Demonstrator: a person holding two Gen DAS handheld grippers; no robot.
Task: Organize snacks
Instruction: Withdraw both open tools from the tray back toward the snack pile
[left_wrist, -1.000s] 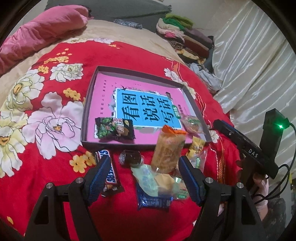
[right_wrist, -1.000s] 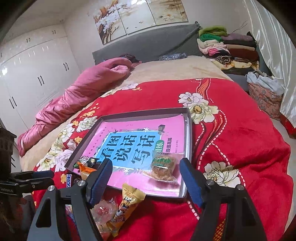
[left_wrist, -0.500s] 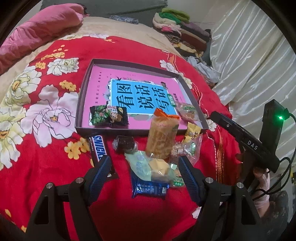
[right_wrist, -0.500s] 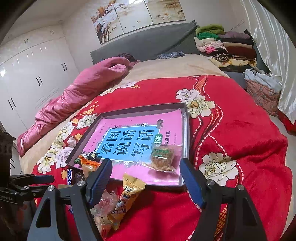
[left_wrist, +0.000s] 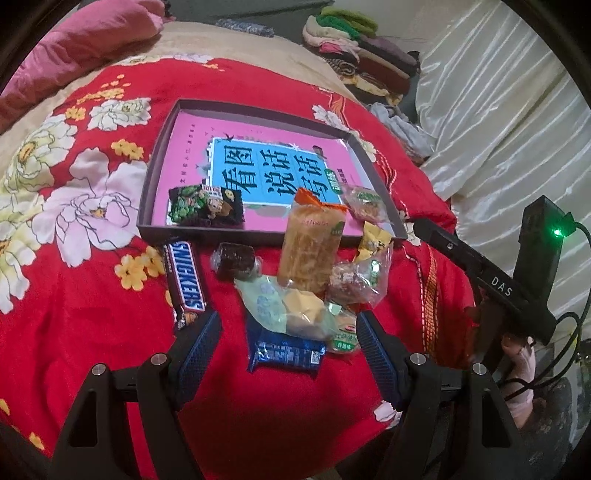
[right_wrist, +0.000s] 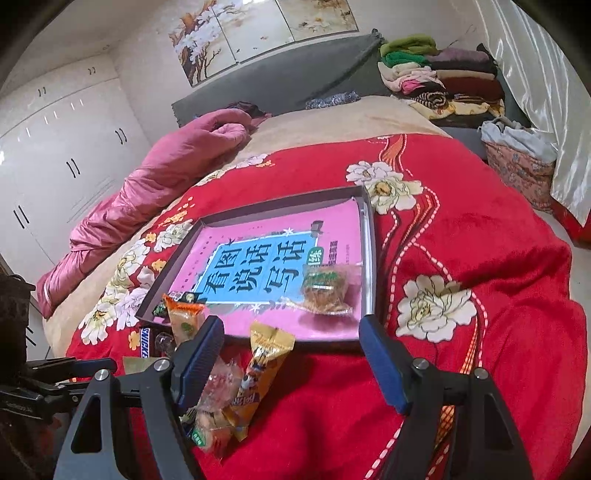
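Note:
A shallow dark tray (left_wrist: 159, 168) (right_wrist: 370, 236) with a pink and blue book in it lies on the red floral bedspread. In it are a green snack pack (left_wrist: 205, 205) and a clear-wrapped cake (left_wrist: 364, 203) (right_wrist: 325, 286). In front of the tray lies a pile of snacks: a Snickers bar (left_wrist: 184, 280), a dark round sweet (left_wrist: 234, 260), an orange-topped cracker pack (left_wrist: 312, 245) (right_wrist: 183, 323), a yellow pack (right_wrist: 260, 373), a blue pack (left_wrist: 284, 352). My left gripper (left_wrist: 288, 345) is open just before the pile. My right gripper (right_wrist: 290, 356) is open near the yellow pack.
A pink quilt (right_wrist: 147, 192) lies along the bed's far left. Folded clothes (right_wrist: 439, 74) are stacked at the headboard's right. A white curtain (left_wrist: 498, 122) hangs on the right. The right gripper's body (left_wrist: 491, 284) shows at the right of the left wrist view.
Both grippers have drawn back a little from the tray; the snack pile now shows fuller in the left wrist view. Both stay open and empty.

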